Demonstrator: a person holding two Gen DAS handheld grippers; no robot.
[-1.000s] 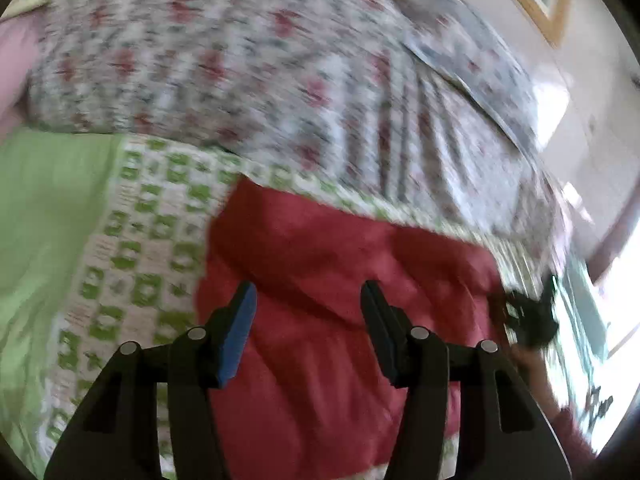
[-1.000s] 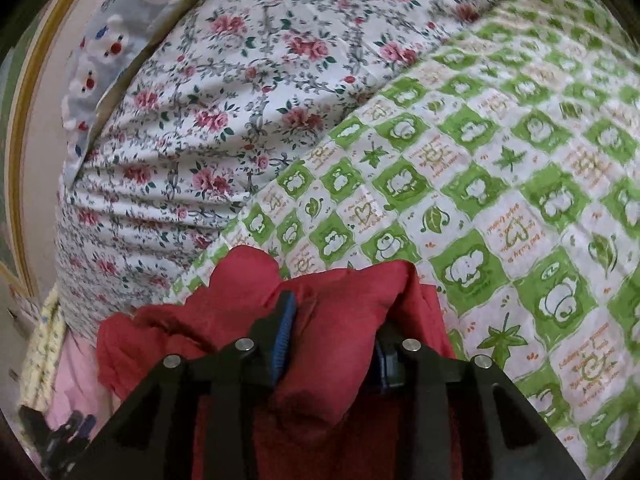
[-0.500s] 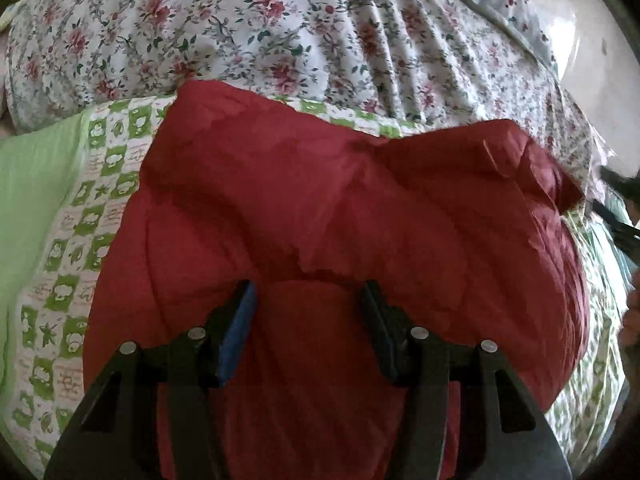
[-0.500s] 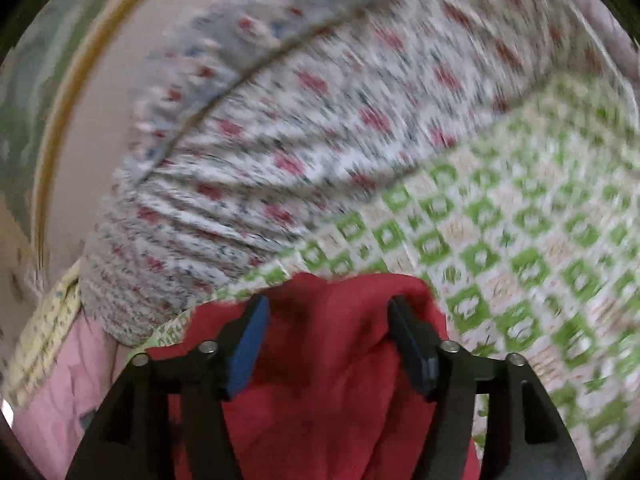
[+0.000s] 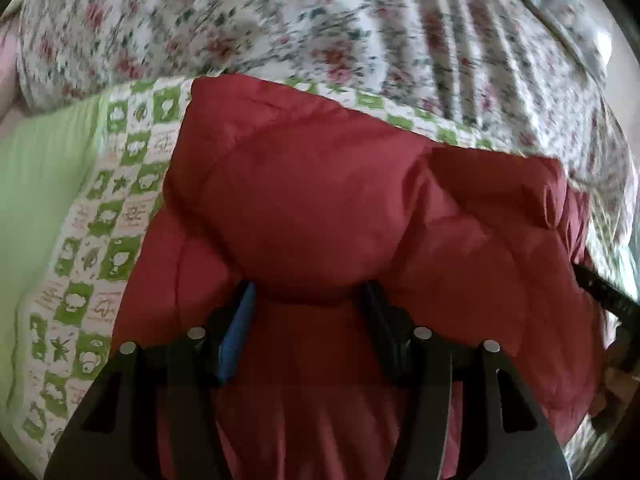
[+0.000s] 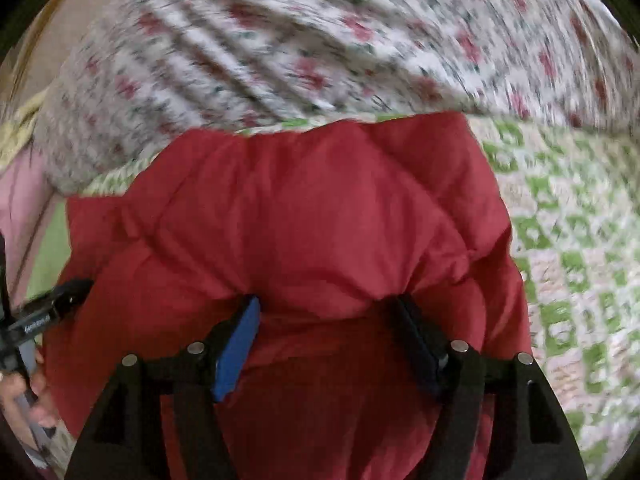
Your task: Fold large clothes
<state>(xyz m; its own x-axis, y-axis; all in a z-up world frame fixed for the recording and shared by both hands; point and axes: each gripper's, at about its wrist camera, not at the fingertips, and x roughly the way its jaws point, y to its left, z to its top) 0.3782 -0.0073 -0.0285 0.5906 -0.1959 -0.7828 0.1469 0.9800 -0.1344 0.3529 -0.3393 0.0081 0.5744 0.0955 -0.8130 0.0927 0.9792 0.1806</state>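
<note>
Left wrist view:
- Red padded garment [image 5: 320,184] fills centre and lower frame. It lies on the bed's green-check sheet [image 5: 108,216], and its far edge is close to the floral quilt [image 5: 280,20] piled across the top.
- A plain green cloth [image 5: 40,184] is at the left edge, beside the sheet.
- Left tool [image 5: 308,286] is at medium width and points down into the garment. A puffy roll of fabric bulges just above and between the tips. The pads don't look clamped on it, so I read this as pressing the fold down, not pinching.
- Likely reason: padded fabric springs back, so a fold needs holding down to stay put.
- Writing: the pale squares of the sheet carry printed script, too soft to read.

Right wrist view:
- Same garment, centre to lower frame, with the check sheet on the right and the quilt across the top. The frame is motion-blurred.
- Right tool [image 6: 327,300] is wide and its jaws have just been opening. Fabric bulges between the pads but is not pinched. My read is that it has let go and is laying that end down.
- A hand [image 6: 24,396] holds the left tool at lower left, so both tools sit on the near edge of the fold, one on each side.
- Writing: a black bar [image 6: 38,326] at lower left has small white lettering. It could be a brand mark, but it is not legible.
- No labels or tags visible on the garment.
</note>
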